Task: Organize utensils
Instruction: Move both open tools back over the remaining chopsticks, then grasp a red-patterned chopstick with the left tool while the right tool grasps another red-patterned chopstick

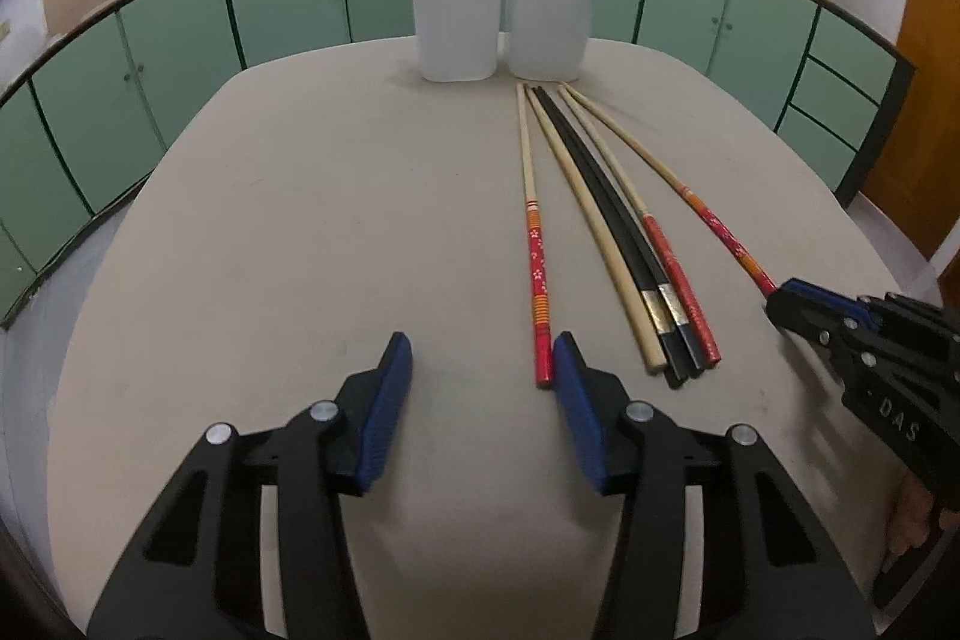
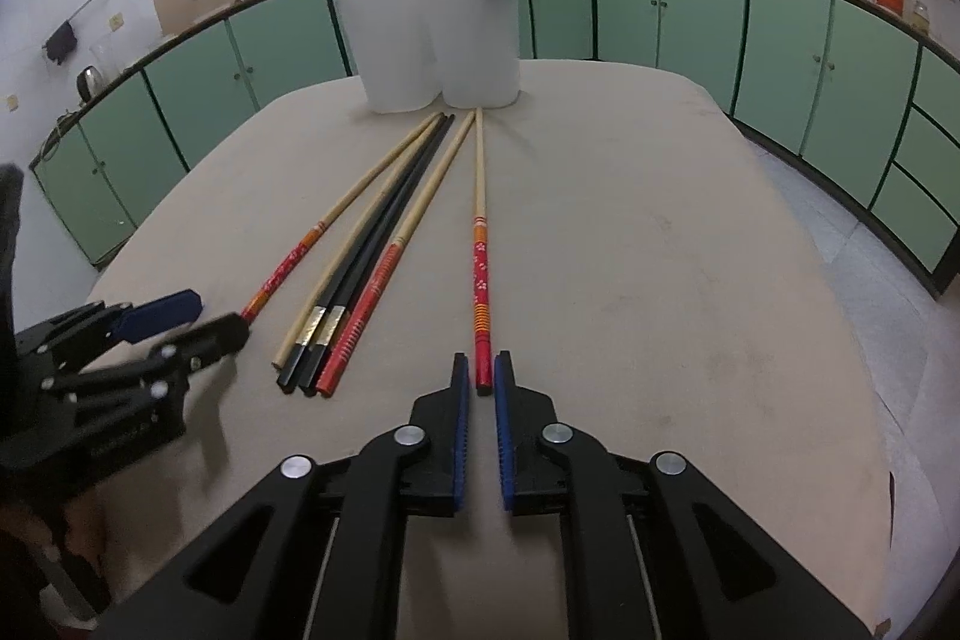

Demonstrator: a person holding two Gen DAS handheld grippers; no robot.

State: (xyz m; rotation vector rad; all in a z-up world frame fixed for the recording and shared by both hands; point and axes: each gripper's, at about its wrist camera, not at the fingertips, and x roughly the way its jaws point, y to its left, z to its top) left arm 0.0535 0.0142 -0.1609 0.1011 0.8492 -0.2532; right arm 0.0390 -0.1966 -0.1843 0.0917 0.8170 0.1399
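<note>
Beige table: white two-compartment plastic holder at far edge, one chopstick standing in each compartment. Six loose chopsticks lie before it, fanned. Right gripper: narrow gap, straddling the butt of the rightmost red floral-handled chopstick; contact unclear. Left gripper: jaws wide, holding nothing, beside the leftmost red floral chopstick.

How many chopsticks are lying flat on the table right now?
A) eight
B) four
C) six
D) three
C: the left wrist view shows six on the table: one floral chopstick apart on the left, a bunch of four, and another floral chopstick reaching toward the right gripper.
</note>
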